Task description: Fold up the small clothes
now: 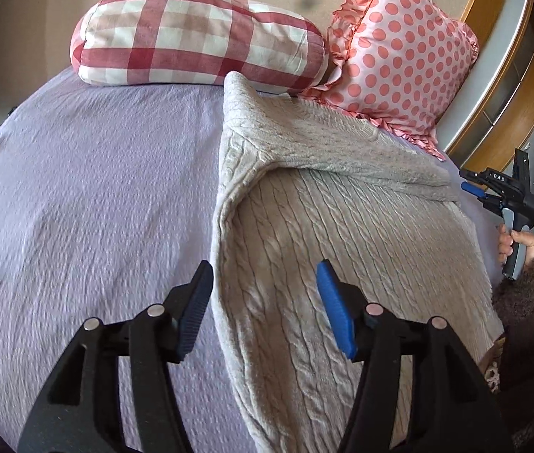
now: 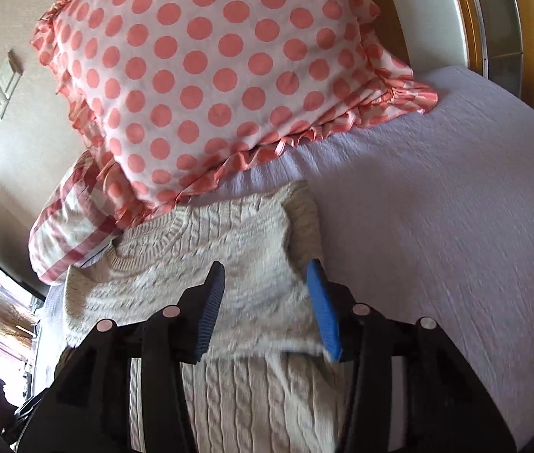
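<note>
Both grippers (image 1: 265, 304) (image 2: 267, 302) gape above cable-knit sweater (image 1: 342, 245) (image 2: 229, 264).

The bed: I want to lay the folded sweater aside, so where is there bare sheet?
Left of the grey cable-knit sweater, the lilac sheet lies bare up to the checked pillow. In the right wrist view, sheet is also free right of the sweater, below the polka-dot pillow. The head end is crowded: both pillows meet the sweater's top.

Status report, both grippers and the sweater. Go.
Left gripper open, empty, over sweater edge. Right gripper open above it. Sweater partly folded on bed. Polka-dot pillow touches collar.
</note>
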### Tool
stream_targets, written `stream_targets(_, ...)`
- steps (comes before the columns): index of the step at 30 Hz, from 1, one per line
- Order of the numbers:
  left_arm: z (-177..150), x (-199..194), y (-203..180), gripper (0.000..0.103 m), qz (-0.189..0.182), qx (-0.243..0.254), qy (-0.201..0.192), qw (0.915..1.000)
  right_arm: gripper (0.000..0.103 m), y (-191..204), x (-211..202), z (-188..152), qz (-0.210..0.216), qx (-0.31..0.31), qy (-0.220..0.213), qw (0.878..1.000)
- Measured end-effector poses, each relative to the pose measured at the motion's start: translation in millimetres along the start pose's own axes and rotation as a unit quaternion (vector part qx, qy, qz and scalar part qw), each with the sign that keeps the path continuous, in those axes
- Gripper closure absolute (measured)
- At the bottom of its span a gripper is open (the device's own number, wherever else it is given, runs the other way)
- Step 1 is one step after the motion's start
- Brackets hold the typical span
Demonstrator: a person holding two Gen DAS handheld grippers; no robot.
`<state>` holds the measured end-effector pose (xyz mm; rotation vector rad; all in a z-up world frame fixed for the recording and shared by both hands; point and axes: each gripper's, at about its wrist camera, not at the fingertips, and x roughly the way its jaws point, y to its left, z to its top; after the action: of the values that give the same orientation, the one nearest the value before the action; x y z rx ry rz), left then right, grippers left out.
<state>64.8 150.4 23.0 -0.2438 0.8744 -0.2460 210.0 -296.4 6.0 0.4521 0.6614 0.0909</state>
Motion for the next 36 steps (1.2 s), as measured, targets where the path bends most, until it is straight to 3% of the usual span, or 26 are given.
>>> stream_targets(6,-43,-13,1,0.044,-0.025,-0.018,0.020,0.9993,0.056,-20,-46,-68,0.017,-0.001,0.045,0.999)
stream_targets(13,-88,-47,-4,0.044,-0.023,-0.042,-0.006,0.9988,0.058,-27,-87,-139,0.066,0.008,0.062,0.996)
stream_targets(15,-99,-55,-7,0.044,-0.021,-0.044,-0.010,0.9987,0.064,-24,-95,-155,0.094,0.004,0.071,0.993)
stream_targets(18,-113,-62,-13,0.046,-0.027,-0.048,-0.016,0.9984,0.086,-21,-102,-179,0.122,-0.003,0.081,0.989)
stream_targets(19,-116,-62,-14,0.053,-0.032,-0.052,-0.017,0.9980,0.093,-21,-104,-184,0.129,0.000,0.081,0.988)
stream_targets(22,-121,-57,-11,0.086,-0.051,-0.077,-0.015,0.9956,0.094,-26,-111,-193,0.145,0.017,0.068,0.987)
stream_targets(23,-121,-52,-8,0.094,-0.070,-0.092,-0.006,0.9933,0.094,-27,-113,-193,0.151,0.022,0.061,0.986)
stream_targets(29,-98,-57,-5,0.096,-0.117,-0.094,-0.026,0.9883,0.095,-20,-141,-154,0.220,0.041,-0.018,0.974)
stream_targets(32,-55,-67,0,0.096,-0.144,-0.097,-0.060,0.9830,0.095,-13,-145,-112,0.254,0.049,-0.055,0.964)
stream_targets(36,33,-53,13,0.096,-0.150,-0.112,-0.090,0.9781,0.095,1,-114,-37,0.264,0.068,-0.080,0.959)
